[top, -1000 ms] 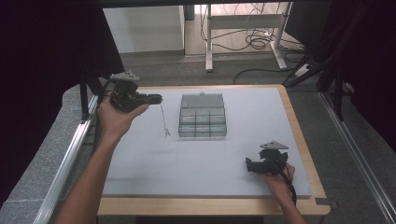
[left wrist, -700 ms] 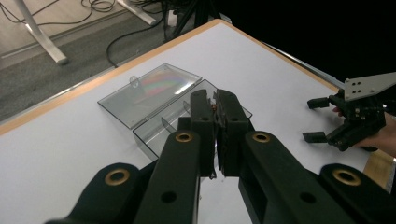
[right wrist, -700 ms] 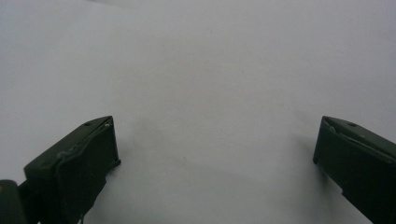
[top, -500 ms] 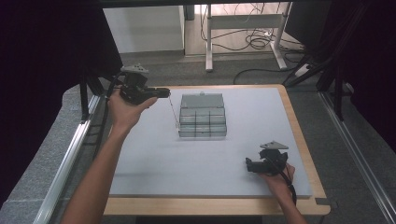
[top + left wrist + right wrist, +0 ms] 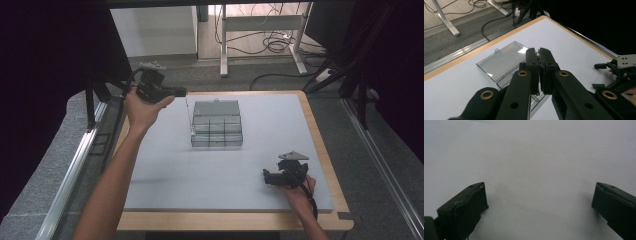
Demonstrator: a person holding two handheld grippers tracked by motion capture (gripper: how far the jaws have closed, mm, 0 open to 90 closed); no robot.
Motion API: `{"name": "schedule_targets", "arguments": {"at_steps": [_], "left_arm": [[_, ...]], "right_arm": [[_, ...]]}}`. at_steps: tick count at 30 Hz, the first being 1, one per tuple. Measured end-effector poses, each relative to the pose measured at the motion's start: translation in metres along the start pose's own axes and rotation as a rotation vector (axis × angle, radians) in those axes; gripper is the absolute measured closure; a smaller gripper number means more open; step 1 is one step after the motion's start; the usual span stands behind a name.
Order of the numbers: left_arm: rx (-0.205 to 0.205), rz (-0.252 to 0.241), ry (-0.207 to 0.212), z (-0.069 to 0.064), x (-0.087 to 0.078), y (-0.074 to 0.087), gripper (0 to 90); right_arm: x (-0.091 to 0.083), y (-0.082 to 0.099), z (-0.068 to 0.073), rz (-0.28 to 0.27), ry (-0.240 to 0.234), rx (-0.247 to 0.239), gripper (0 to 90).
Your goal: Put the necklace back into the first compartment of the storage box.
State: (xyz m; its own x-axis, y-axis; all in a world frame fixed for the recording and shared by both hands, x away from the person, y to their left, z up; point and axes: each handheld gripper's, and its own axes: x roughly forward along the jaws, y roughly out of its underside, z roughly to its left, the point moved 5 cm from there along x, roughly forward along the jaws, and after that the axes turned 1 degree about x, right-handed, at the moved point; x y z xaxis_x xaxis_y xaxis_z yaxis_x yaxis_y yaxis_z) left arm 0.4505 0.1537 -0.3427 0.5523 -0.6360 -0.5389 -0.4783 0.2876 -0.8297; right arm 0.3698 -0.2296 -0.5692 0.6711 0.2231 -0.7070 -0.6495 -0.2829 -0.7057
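The left tool [image 5: 181,92] is clenched on a thin wire-like piece [image 5: 188,114], hard to make out, dangling over the open clear box [image 5: 217,131] mid-bench. Probably the placing step: lower it into a compartment toward 3 o'clock. The right tool [image 5: 267,178], released, rests at 5 o'clock.

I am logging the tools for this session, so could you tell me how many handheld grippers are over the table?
2: the left gripper is raised at the table's far left, beside the clear compartment box; the right gripper rests near the front right.
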Motion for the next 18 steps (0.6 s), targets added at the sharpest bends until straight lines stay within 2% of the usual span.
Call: {"name": "schedule_targets", "arguments": {"at_steps": [5, 12, 18], "left_arm": [[-0.015, 0.001, -0.003, 0.006, 0.010, -0.004, 87.6], [-0.003, 0.024, -0.018, 0.013, 0.027, -0.007, 87.6], [-0.011, 0.015, -0.008, 0.014, 0.039, -0.008, 87.6]], "right_arm": [[0.000, 0.000, 0.000, 0.001, -0.002, 0.001, 0.0], [0.000, 0.000, 0.000, 0.001, -0.002, -0.002, 0.0], [0.000, 0.000, 0.000, 0.001, -0.003, -0.003, 0.0]]}}
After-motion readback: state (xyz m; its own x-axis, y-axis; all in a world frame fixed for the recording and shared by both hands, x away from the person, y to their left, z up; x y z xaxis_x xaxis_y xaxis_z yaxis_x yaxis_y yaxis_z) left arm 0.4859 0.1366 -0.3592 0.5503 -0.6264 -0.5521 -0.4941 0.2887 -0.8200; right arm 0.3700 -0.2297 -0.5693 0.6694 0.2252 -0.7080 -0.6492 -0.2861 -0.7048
